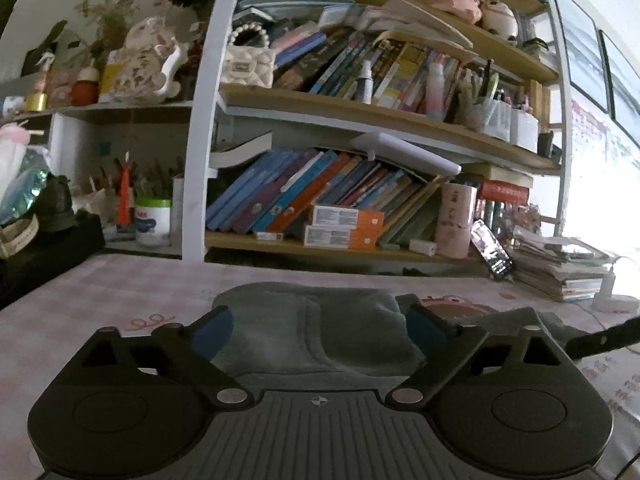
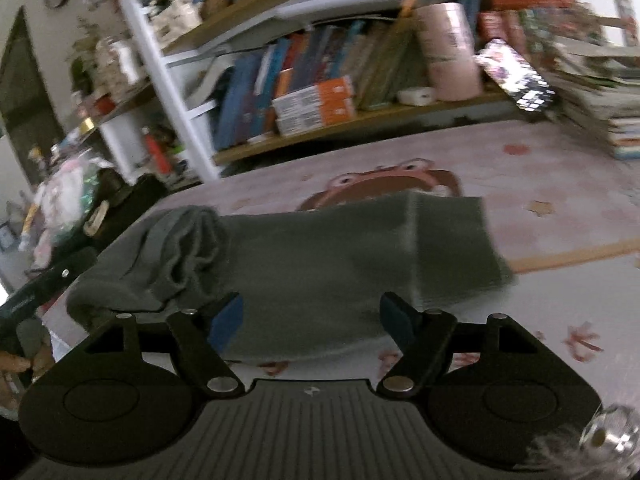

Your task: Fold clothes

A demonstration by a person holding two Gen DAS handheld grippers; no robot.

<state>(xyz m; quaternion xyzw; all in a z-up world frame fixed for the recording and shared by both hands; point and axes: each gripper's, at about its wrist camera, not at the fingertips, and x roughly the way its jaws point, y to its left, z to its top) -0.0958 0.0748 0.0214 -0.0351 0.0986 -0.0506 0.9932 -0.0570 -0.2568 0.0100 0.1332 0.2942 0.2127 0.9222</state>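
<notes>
So the biggest thing going on here is the pink checked tablecloth with cartoon prints (image 2: 540,184) covering the whole table, with a packed white-framed wooden bookshelf (image 1: 360,120) along the far edge. Lying in the middle of the cloth is the grey-green soft knit garment (image 2: 320,256), already folded over into a rough rectangle, flat on its right part with a bunched, rumpled lump at its left end.

Handling-wise, I'd guess it's light and totally floppy, with no stiffness at all, so it'll sag and drag wherever it isn't supported. The knit looks grippy rather than slick, and nothing about it is fragile. Best bet is probably pinching an edge or corner, through all the layers, so the fold doesn't come apart. The near hem or the far right corner look like the cleanest spots; the bunched left end would be a messy grab.

The left gripper (image 1: 320,330) has its blue-padded jaws spread wide, nothing pinched, and the garment's lumpy end sits just past and between the fingertips. The right gripper (image 2: 312,318) is also parted with nothing clamped; the near hem lies right between its fingers, apparently just under them. The right view is blurry, so I can't tell whether the pads actually touch the fabric.
</notes>
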